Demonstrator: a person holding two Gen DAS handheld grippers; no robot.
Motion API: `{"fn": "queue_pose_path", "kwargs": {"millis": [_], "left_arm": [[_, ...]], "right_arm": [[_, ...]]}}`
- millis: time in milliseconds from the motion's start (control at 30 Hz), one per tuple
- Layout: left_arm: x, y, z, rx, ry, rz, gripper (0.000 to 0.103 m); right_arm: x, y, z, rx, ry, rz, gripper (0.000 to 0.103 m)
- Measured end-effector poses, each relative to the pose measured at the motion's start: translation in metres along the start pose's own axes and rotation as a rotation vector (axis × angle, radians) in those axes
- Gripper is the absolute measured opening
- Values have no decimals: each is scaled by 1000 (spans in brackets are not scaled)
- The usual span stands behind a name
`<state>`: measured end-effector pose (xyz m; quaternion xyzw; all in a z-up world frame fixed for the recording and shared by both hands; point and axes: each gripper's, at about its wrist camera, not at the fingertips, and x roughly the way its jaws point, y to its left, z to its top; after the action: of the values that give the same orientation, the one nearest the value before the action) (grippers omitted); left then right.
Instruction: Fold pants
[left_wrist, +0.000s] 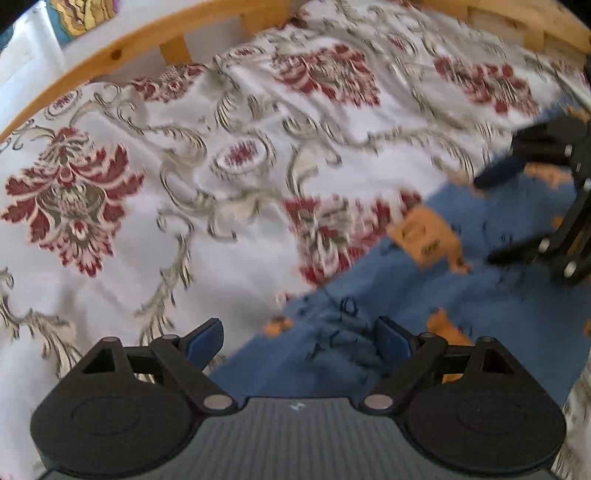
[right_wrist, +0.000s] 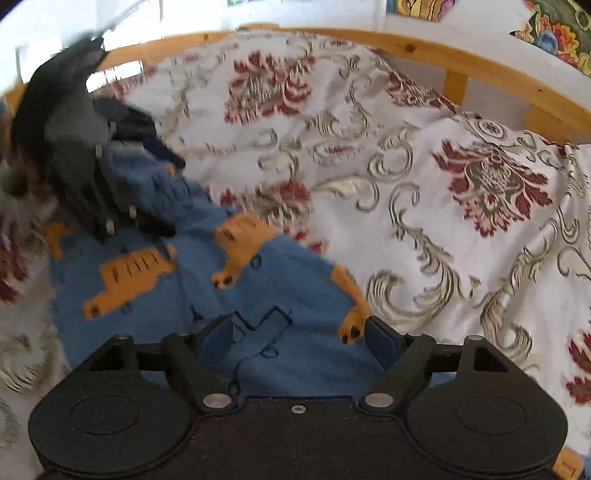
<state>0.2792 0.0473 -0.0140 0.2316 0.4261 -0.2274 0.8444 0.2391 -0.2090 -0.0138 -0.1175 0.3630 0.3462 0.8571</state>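
Small blue pants (left_wrist: 461, 295) with orange animal prints lie on a flowered bedspread; they also show in the right wrist view (right_wrist: 280, 266). My left gripper (left_wrist: 299, 341) is open, its blue pads over the pants' near edge, holding nothing. My right gripper (right_wrist: 301, 341) is open above the pants, empty. Each gripper shows in the other's view: the right one (left_wrist: 524, 206) at the far right over the pants, the left one (right_wrist: 162, 192) at the upper left, both with fingers spread. The views are blurred by motion.
The white bedspread (left_wrist: 184, 206) with red and grey flowers covers the bed. A wooden bed rail (left_wrist: 122, 51) runs along the far side, also in the right wrist view (right_wrist: 461, 59). Colourful pictures (right_wrist: 554, 33) hang on the wall behind.
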Motion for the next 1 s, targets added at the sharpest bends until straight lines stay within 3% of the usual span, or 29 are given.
{"fn": "queue_pose_path", "kwargs": {"millis": [100, 200, 267, 367, 433, 567, 700, 733, 767, 800, 900, 1000], "left_arm": [[-8, -4, -11, 46, -32, 34, 92], [-15, -11, -16, 110, -66, 69, 91], [-19, -15, -18, 140, -78, 66, 74], [-22, -20, -20, 157, -90, 45, 59], [-24, -22, -22, 162, -100, 39, 50], [-29, -23, -22, 177, -118, 17, 25], [-38, -11, -23, 150, -145, -71, 29], [-43, -3, -23, 118, -168, -106, 46], [-48, 5, -21, 78, -185, -129, 73], [-52, 12, -18, 38, -202, -142, 81], [-60, 34, -4, -70, -244, -185, 84], [-54, 51, 18, -171, -230, -242, 79]], "right_arm": [[10, -26, 25, 90, 26, 96, 79], [29, -51, 42, 162, 102, 184, 66], [37, -60, 47, 180, 145, 222, 56], [43, -66, 51, 177, 194, 242, 37], [42, -62, 52, 140, 202, 232, 7], [25, -44, 48, 47, 163, 214, 6], [0, -15, 38, -67, 98, 188, 6], [-7, -5, 34, -109, 80, 171, 6], [-12, 5, 29, -145, 66, 156, 6], [-17, 15, 23, -174, 55, 147, 6], [-24, 36, 6, -221, 39, 134, 6], [-27, 52, -9, -271, 26, 113, 6]]}}
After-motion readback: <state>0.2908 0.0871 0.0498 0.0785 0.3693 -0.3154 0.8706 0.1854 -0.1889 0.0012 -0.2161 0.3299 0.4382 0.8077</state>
